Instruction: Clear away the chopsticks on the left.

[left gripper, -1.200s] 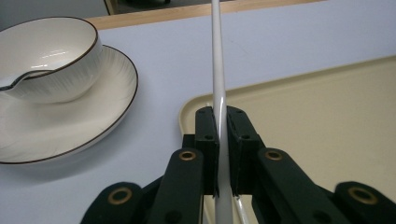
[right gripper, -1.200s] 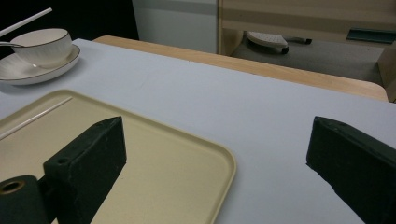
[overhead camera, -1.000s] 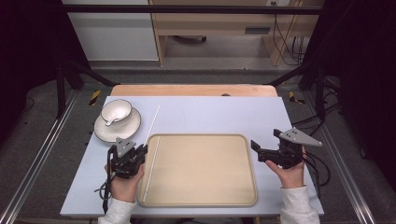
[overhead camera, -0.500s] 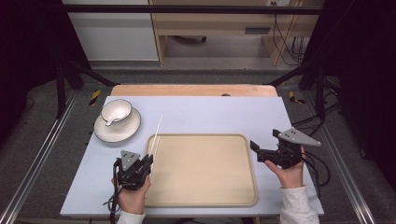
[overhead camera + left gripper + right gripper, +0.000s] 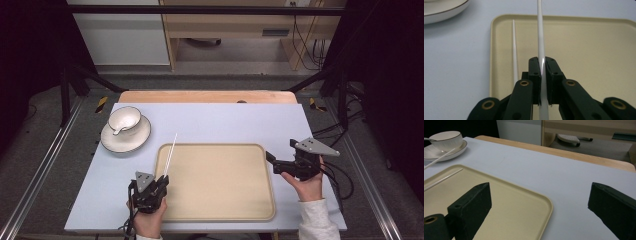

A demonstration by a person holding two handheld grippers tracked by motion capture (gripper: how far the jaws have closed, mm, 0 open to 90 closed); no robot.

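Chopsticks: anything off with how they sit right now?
The pair is split. One chopstick is clamped in the left tool, jutting out past the tray rim; the other chopstick lies flat in the tray.

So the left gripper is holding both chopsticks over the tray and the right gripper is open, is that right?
Not quite. The left gripper is shut on one chopstick only; the other chopstick lies loose on the tray, as the left gripper view shows. The right gripper is open.
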